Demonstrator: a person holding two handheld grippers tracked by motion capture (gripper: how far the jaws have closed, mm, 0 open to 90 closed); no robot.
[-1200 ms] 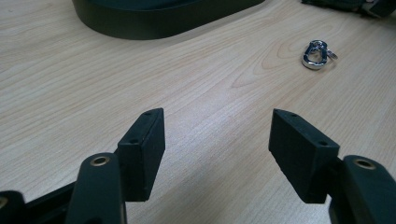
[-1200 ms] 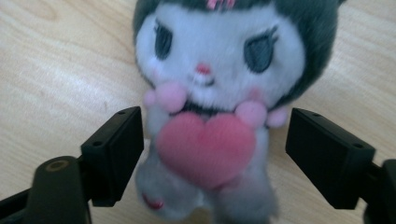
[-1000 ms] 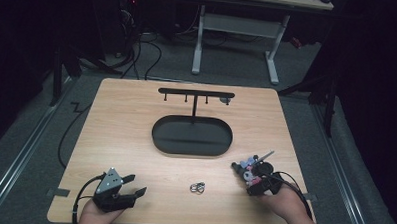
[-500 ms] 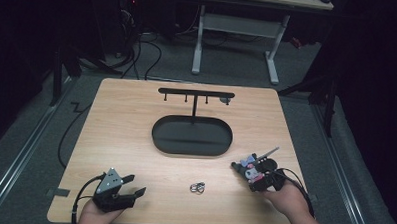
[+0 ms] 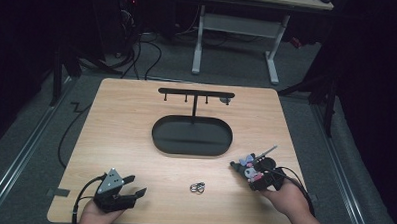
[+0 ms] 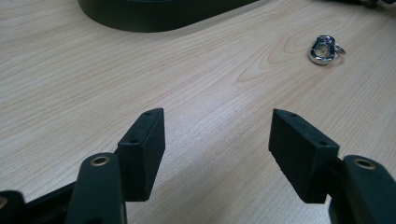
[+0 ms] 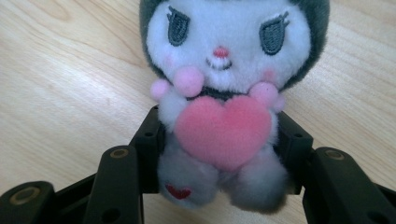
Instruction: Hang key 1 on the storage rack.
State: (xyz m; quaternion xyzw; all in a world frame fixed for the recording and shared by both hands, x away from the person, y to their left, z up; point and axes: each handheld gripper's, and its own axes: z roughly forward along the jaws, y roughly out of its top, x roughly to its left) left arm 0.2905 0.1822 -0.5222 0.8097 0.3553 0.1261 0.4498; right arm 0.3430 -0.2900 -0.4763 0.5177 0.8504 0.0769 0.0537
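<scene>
The small plush doll (image 7: 224, 116) with a white face, dark grey hood and a pink felt heart on its chest sits between the two black jaws of the right gripper (image 7: 223, 154). The jaws have just been closing, and their pads now press the doll's body from both sides — it is gripped. A tiny red heart is stitched on one grey foot; no lettering or label can be read on it. In the high view the doll (image 5: 248, 166) lies low over the light wooden table (image 5: 125, 134), just right of and nearer to the person than the black oval tray (image 5: 191, 136), with the right gripper (image 5: 252, 170) and the hand behind it.

Between the tray and the table's near edge, slightly right of the tray's middle, lies a small silver metal key ring clip (image 5: 198, 187), apart from the doll. From the tray rises a thin black post with a black crossbar (image 5: 196, 93) carrying short pegs.

The left gripper (image 5: 134, 186) rests left of the tray, close to the table's near edge — its jaws stand wide apart with nothing between them, the clip (image 6: 323, 49) well ahead.
</scene>
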